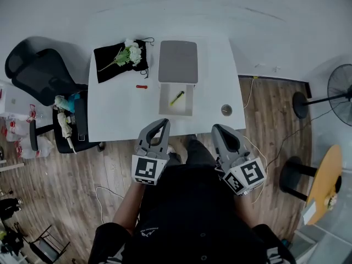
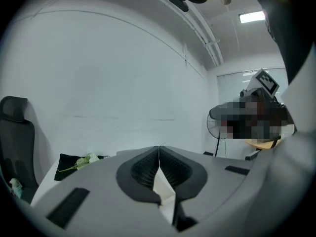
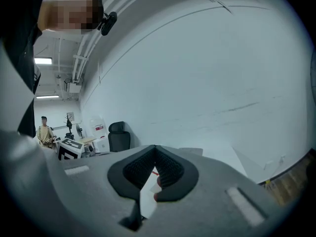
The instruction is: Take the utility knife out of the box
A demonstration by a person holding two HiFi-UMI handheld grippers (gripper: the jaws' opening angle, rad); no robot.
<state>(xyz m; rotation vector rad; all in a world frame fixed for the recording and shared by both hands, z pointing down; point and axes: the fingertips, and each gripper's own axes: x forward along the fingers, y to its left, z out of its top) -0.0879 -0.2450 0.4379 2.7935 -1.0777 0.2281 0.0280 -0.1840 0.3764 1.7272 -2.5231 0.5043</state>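
A yellow-green utility knife (image 1: 177, 98) lies in the open white box (image 1: 165, 106) at the middle of the white table (image 1: 121, 114). The box's grey lid (image 1: 177, 62) lies flat behind it. My left gripper (image 1: 164, 122) hovers at the table's near edge, just short of the box, with its jaws closed together and nothing between them (image 2: 159, 147). To its right, my right gripper (image 1: 216, 127) is also at the near edge, shut and empty (image 3: 155, 147). Neither gripper view shows the knife.
A black cloth (image 1: 107, 65) with a white flower sprig (image 1: 129, 54) lies at the table's back left. A small red item (image 1: 142, 86) is left of the box, a round metal disc (image 1: 226, 110) right of it. A black office chair (image 1: 38, 73) stands left, a fan (image 1: 341, 95) right.
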